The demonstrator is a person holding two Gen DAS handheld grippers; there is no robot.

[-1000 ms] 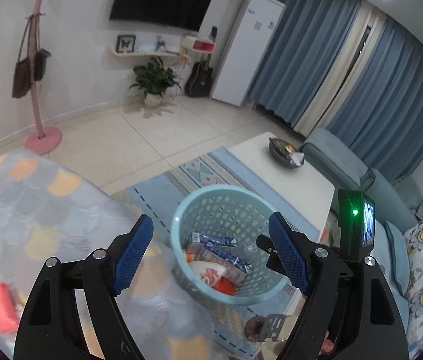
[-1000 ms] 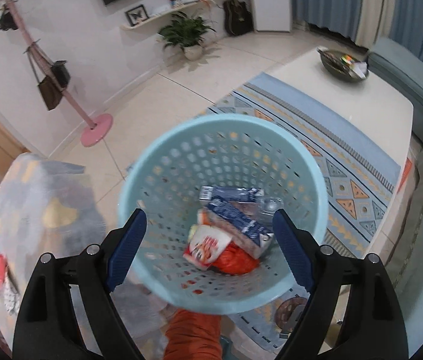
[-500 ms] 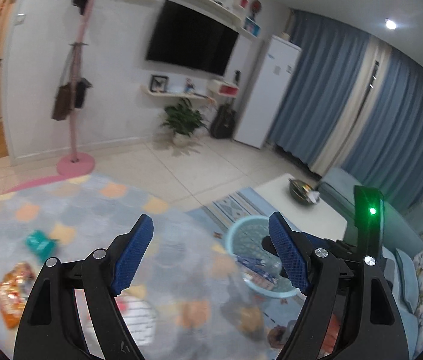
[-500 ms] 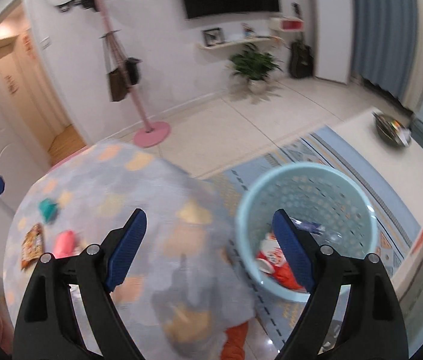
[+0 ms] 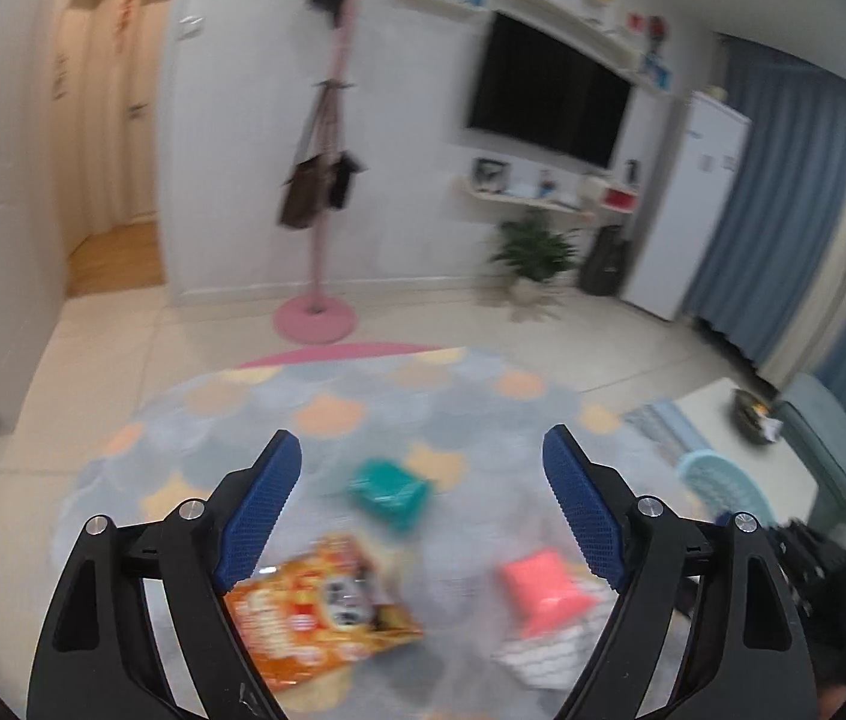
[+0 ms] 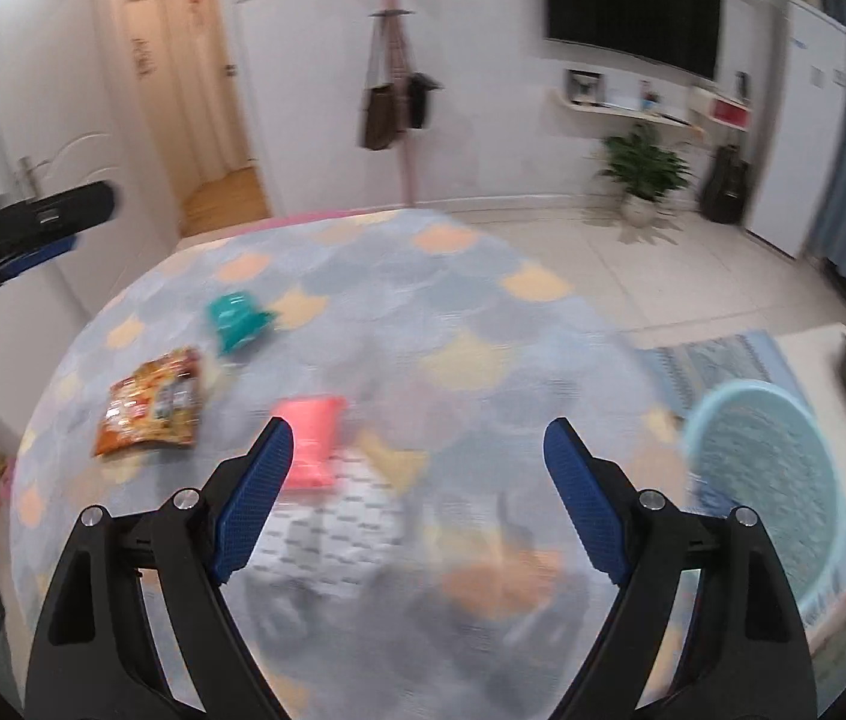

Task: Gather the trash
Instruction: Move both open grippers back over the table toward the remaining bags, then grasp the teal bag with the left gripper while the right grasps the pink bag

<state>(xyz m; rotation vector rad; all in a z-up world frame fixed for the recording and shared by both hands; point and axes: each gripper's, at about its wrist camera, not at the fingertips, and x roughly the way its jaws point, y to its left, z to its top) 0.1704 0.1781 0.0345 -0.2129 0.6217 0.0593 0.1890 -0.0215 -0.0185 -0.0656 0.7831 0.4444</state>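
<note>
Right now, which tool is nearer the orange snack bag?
Left. The left tool hangs open just over the orange snack bag; the right tool, also open, sits further off beside the pink packet.

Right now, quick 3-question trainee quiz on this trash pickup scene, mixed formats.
1. True or false: both the left claw and the right claw are open with nothing between the pads.
2. Multiple choice: in the right wrist view, where is the light blue basket relative to the round rug? A) at the rug's right edge B) in the middle of the rug C) by the doorway
3. Fill in: three coloured packets lie on the rug: an orange snack bag, a pink packet and a ____ packet.

Key: 1 true; 2 A; 3 teal
</note>
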